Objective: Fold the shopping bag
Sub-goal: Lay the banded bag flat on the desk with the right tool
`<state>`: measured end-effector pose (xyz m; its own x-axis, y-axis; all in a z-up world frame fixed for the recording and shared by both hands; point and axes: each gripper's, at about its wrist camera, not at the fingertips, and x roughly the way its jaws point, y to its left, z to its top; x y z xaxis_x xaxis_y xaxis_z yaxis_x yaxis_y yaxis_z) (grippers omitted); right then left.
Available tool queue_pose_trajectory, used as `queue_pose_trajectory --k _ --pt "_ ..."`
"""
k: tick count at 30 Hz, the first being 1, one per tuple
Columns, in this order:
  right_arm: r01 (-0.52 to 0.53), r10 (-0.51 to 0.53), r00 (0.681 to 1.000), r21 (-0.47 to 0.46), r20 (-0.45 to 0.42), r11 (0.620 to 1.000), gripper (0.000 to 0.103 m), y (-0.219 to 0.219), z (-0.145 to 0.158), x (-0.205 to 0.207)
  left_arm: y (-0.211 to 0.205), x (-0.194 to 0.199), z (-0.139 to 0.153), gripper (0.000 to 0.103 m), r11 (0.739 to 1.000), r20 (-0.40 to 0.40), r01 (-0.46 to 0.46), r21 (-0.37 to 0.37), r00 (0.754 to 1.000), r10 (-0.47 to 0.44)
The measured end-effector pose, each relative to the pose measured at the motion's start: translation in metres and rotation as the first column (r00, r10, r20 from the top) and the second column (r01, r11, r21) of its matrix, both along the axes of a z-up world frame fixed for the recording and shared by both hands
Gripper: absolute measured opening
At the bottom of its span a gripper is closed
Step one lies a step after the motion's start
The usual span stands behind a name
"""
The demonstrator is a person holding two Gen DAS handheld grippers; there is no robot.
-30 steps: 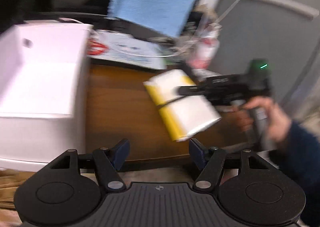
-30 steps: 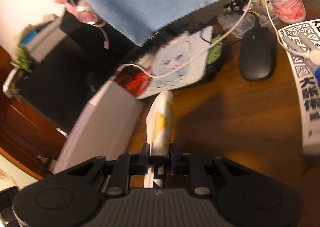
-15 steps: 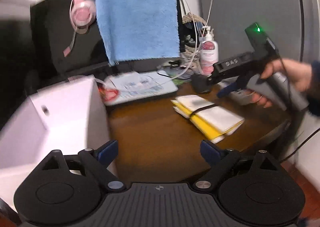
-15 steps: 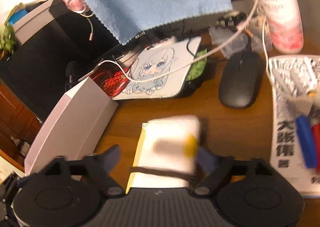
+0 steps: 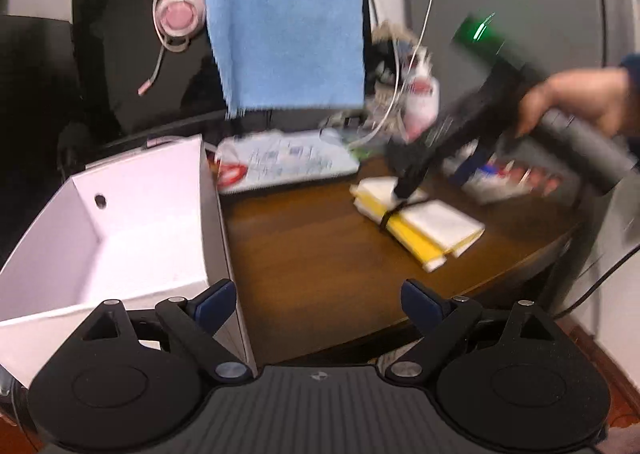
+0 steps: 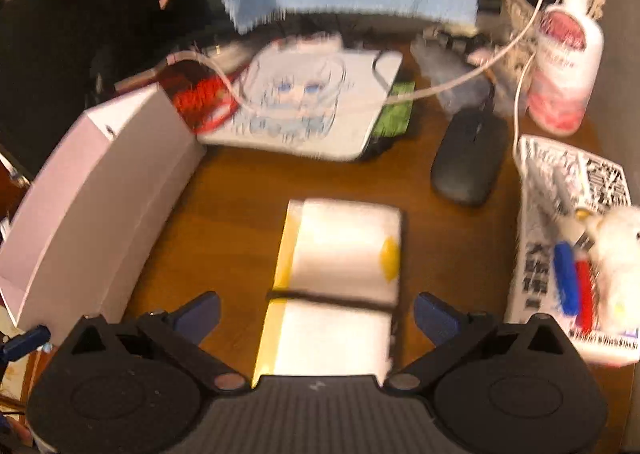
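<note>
Folded shopping bag point(image 6: 340, 278) flat on the brown tabletop point(image 6: 240, 190), roughly midway between the white box point(image 6: 92, 206) at the left edge and the printed booklet point(image 6: 568, 238) at the right edge, bound across the middle by a dark band point(image 6: 332, 299). Long axis running straight away from the right hand-held gripper point(image 6: 316, 314), near end directly below and between its jaws. Jaws spread wide, pads clear of the bag on both sides, nothing clasped. Left hand-held gripper point(image 5: 318, 298) also released and empty, hanging off the near tabletop edge, bag point(image 5: 416, 222) well ahead and to its right, lying diagonally. Right hand clearly the nearer one; judging by the banded bundle, folding looks finished.

Writing: large black characters on the booklet, too blurred to read with confidence. Pink label on the pump bottle point(image 6: 564, 70) illegible. Cartoon face with blue eyes on the mouse pad point(image 6: 304, 102), no readable text.
</note>
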<state>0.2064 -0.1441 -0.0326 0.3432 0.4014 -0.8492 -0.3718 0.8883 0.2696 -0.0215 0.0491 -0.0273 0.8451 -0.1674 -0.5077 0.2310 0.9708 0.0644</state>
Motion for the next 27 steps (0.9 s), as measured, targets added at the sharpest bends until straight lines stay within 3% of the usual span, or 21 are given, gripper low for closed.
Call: queue_pose_trajectory --k 4,7,8,12,13,17,25,27 --pt "-0.002 -0.002 0.999 -0.084 -0.038 0.997 0.103 0.02 -0.014 0.002 0.019 -0.013 0.009 0.09 0.985 0.004 0.081 -0.149 0.997 -0.081" --pt "0.011 -0.019 0.998 -0.125 -0.057 0.992 0.103 0.028 -0.025 0.003 0.036 -0.021 0.009 0.09 0.967 0.007 0.063 -0.247 0.998 -0.063" --pt "0.014 -0.022 0.998 -0.135 -0.06 0.991 0.103 0.03 -0.028 0.004 0.039 -0.024 0.01 0.09 0.969 0.019 0.046 -0.243 0.999 -0.042" --pt "0.019 -0.032 0.996 -0.151 -0.084 0.988 0.103 0.032 -0.039 0.008 0.04 -0.038 0.014 0.098 0.995 0.087 -0.038 -0.087 0.995 0.046" --pt "0.023 -0.037 0.995 -0.154 -0.088 0.988 0.103 0.032 -0.041 0.009 0.041 -0.041 0.016 0.099 0.994 0.099 -0.071 -0.08 0.992 0.079" --pt "0.022 -0.038 0.994 -0.157 -0.101 0.987 0.103 0.031 -0.045 0.011 0.052 -0.041 0.023 0.101 0.992 0.084 -0.061 -0.107 0.994 0.07" --pt "-0.017 0.003 0.997 -0.184 -0.077 0.983 0.092 0.032 -0.043 0.012 0.067 -0.066 0.039 0.1 0.983 0.196 -0.096 -0.155 0.972 0.126" --pt "-0.026 0.014 0.998 -0.183 -0.068 0.983 0.091 0.032 -0.04 0.012 0.07 -0.066 0.042 0.101 0.987 0.177 -0.088 -0.131 0.978 0.111"
